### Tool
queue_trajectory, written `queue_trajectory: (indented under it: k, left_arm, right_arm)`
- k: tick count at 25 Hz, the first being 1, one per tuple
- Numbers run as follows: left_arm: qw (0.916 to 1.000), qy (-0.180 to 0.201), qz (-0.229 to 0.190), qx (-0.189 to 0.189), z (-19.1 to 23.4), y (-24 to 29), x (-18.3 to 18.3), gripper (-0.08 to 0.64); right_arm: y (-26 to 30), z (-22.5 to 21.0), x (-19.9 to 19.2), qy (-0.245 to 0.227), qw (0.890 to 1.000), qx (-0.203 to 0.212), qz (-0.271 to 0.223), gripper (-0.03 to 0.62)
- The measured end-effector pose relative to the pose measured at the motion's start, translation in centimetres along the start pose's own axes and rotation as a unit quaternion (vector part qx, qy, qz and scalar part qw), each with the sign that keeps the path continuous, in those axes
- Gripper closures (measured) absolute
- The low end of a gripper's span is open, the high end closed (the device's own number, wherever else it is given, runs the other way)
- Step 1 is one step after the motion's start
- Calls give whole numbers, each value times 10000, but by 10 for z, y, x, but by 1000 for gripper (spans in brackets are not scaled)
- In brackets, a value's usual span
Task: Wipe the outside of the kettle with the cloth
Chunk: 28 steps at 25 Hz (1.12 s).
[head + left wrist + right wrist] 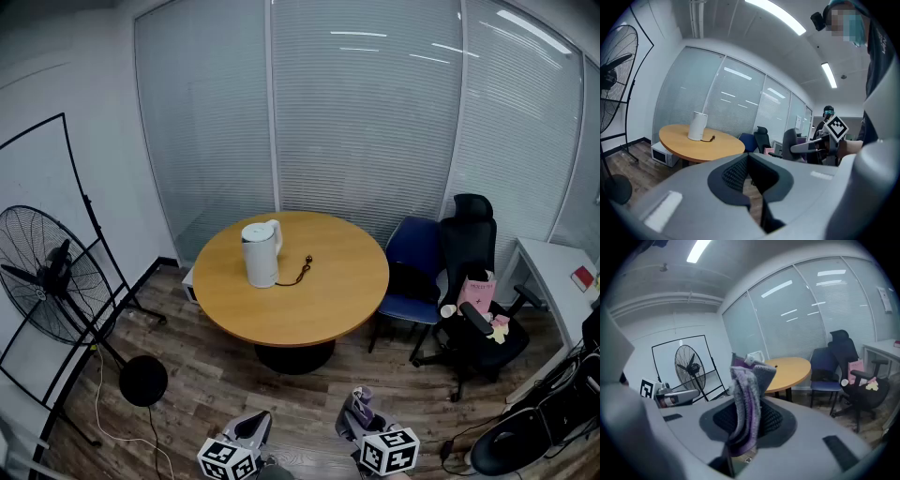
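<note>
A white kettle [262, 251] stands upright on the left part of a round wooden table [328, 300], with a dark cord [298, 273] lying beside it. Both grippers are low at the bottom of the head view, well short of the table. My right gripper [357, 410] is shut on a grey and purple cloth [746, 404], which sticks up between its jaws and hides most of the kettle [756, 356] in the right gripper view. My left gripper [255, 427] is shut with nothing in it; the kettle [697, 125] shows far off in the left gripper view.
A standing fan [52, 275] and its round base [142, 381] are at the left by a black frame. A blue chair [412, 258] and a black office chair [473, 300] with pink items stand right of the table. A white desk [553, 272] is at far right. A microwave [663, 153] sits on the floor beneath the table.
</note>
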<state>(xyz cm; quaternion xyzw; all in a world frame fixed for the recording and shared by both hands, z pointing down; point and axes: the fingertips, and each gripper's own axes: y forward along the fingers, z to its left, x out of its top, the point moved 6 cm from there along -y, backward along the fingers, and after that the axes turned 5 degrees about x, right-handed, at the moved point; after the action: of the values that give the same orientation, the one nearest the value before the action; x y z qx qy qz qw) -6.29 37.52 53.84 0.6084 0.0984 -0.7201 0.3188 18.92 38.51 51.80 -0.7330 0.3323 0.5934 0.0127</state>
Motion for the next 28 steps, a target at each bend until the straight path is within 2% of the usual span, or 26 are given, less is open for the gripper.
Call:
queue_trajectory:
  k: [9, 14, 25, 26, 28]
  left_arm:
    - [9999, -49, -10, 113, 35, 27, 3, 548]
    - [9999, -108, 6, -29, 65, 58, 19, 546]
    - [9996, -59, -83, -247, 160, 119, 64, 543]
    - [9996, -54, -58, -257, 169, 124, 67, 532]
    - [9996, -65, -2, -267, 185, 134, 72, 452]
  right_arm:
    - [48, -8, 12, 371, 9990, 237, 23, 495]
    - [88, -14, 34, 620, 9978, 212, 27, 495]
    - [194, -11, 85, 709, 9973, 186, -79, 495]
    - [202, -11, 88, 742, 9970, 164, -111, 495]
    - [216, -11, 94, 800, 9966, 96, -161, 495]
